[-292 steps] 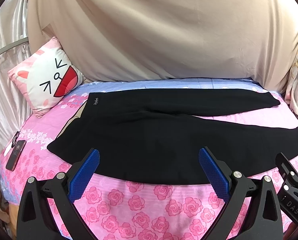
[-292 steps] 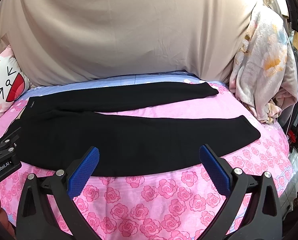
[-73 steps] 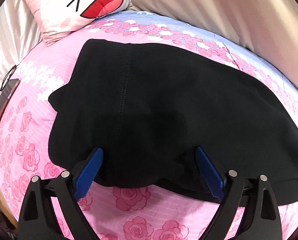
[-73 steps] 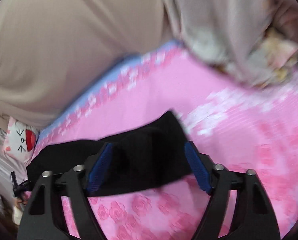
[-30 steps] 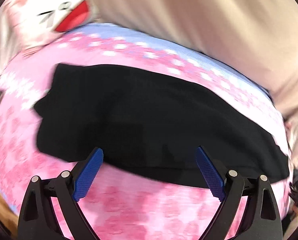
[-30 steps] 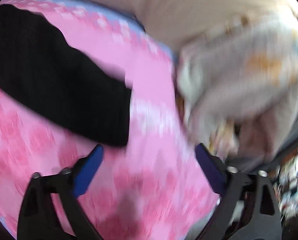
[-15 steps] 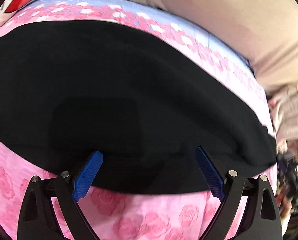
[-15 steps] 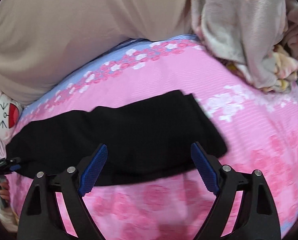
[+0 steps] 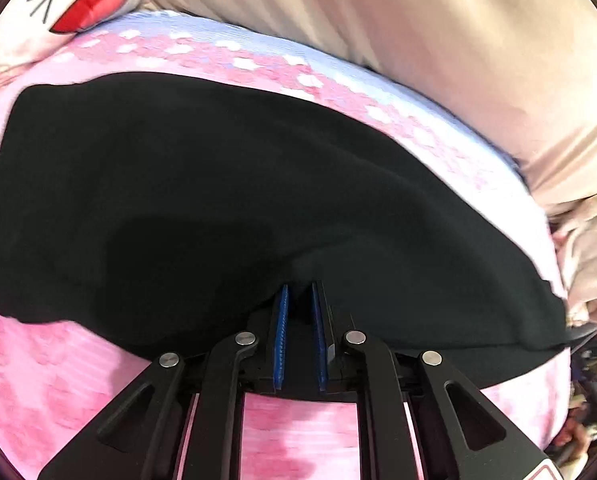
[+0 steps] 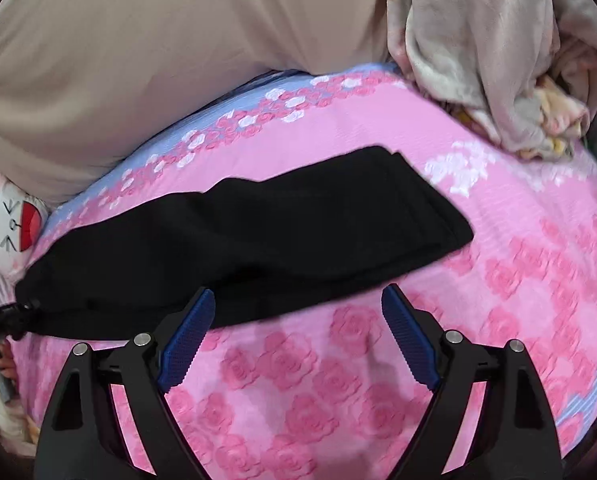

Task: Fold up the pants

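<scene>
Two grippers work over black pants (image 9: 226, 184) that lie lengthwise across a pink rose-printed bedsheet (image 10: 538, 248), one leg folded onto the other so the garment forms a single long dark band. From the left wrist view, the left gripper (image 9: 300, 292) has its blue pads drawn almost together, pinching the near edge of the pants; the cloth bunches up into a small ridge right where the fingers bite. From the right wrist view, the right gripper (image 10: 298, 300) is spread wide with nothing between its blue pads (image 10: 186, 332), and it hovers just at the near edge of the pants close to the leg ends, its left fingertip overlapping the black hem and its right fingertip over bare sheet. The leg cuffs (image 10: 430, 216) lie stacked, the upper one slightly offset from the lower. A cat-face cushion (image 9: 70, 4) sits at the far left corner of the bed, beige fabric (image 10: 158, 48) hangs behind, and a crumpled floral blanket (image 10: 498, 60) is heaped at the far right, well apart from the pants
</scene>
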Tool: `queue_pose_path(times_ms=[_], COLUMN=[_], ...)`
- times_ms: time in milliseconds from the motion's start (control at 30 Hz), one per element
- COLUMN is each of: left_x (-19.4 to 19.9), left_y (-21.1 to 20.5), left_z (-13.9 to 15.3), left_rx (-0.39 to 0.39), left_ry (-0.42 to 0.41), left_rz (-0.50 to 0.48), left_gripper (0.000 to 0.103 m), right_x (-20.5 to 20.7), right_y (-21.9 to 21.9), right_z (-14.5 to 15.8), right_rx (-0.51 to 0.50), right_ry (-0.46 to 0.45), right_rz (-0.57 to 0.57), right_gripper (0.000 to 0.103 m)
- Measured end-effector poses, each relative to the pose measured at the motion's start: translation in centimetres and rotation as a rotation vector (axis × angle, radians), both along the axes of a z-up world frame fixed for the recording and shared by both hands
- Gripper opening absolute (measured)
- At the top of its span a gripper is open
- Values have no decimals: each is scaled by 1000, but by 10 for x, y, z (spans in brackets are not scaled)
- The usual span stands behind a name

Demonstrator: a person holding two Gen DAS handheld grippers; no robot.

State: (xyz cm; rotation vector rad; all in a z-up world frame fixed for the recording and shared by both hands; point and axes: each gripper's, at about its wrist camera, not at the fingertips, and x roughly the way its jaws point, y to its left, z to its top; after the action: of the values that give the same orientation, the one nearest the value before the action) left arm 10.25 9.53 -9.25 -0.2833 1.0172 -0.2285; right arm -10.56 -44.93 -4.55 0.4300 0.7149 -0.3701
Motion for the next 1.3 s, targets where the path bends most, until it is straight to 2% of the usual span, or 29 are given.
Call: queue_pose_path(times_ms=[100,167,267,300,333,367,433,467,500,533,567,667,700,733,767,833,867,900,967,1000,1067,1100,1167,1200,1233,1300], left_x=[4,6,7,7,6,6,6,5,4,2,3,-3,-4,-4,-4,-7,-4,-3,-2,-6,-15,-18,-29,-30,-30,-31], left_y=[10,8,-2,-4,-1,-1,0,0,0,0,-2,1,2,-2,-2,0,3,4,10,21,42,51,74,81,88,113], left_z=[-4,-2,-1,-1,0,0,0,1,2,2,2,4,4,2,2,3,7,9,16,24,42,50,65,67,70,71], left_rx=[-8,16,61,78,88,111,148,174,202,222,248,314,325,331,337,330,296,252,173,148,129,123,92,90,93,131], left_ry=[32,40,50,54,61,73,90,96,102,107,115,139,144,145,145,140,137,135,110,76,-10,-44,-109,-120,-131,-132], left_rz=[-5,-17,-36,-43,-49,-62,-79,-95,-109,-120,-131,-169,-179,-189,-196,-204,-204,-202,-172,-137,-59,-28,58,92,137,234], left_gripper=[11,11,11,11,11,11,11,11,11,11,11,11,11,11,11,11,12,19,38,49,53,53,64,72,75,75], right_x=[1,0,7,14,25,32,46,49,52,54,53,36,32,32,33,26,22,15,14,18,38,55,84,102,117,141], right_y=[-12,-29,-53,-59,-66,-69,-71,-67,-63,-54,-47,-45,-55,-72,-85,-80,-72,-58,-33,-16,35,74,139,179,214,268], right_z=[-3,2,12,11,5,0,-13,-13,-13,-6,1,24,22,9,-6,-4,2,13,26,33,38,36,27,19,10,-4], right_rx=[18,5,-96,-119,-140,-158,-209,-226,-221,-268,-329,-421,-410,-351,-303,-342,-364,-411,-473,-494,-505,-513,-507,-493,-495,-501], right_ry=[1,-12,8,35,91,127,210,214,219,241,252,238,238,276,311,268,260,226,193,178,141,129,112,108,104,100], right_rz=[-50,-127,-212,-209,-196,-186,-171,-153,-119,-101,-88,-124,-138,-130,-122,-150,-174,-209,-205,-177,-21,97,297,425,527,676], right_gripper=[83,83,81,68,61,61,51,47,27,15,13,12,12,15,18,39,39,39,39,40,40,40,40,39,39,39])
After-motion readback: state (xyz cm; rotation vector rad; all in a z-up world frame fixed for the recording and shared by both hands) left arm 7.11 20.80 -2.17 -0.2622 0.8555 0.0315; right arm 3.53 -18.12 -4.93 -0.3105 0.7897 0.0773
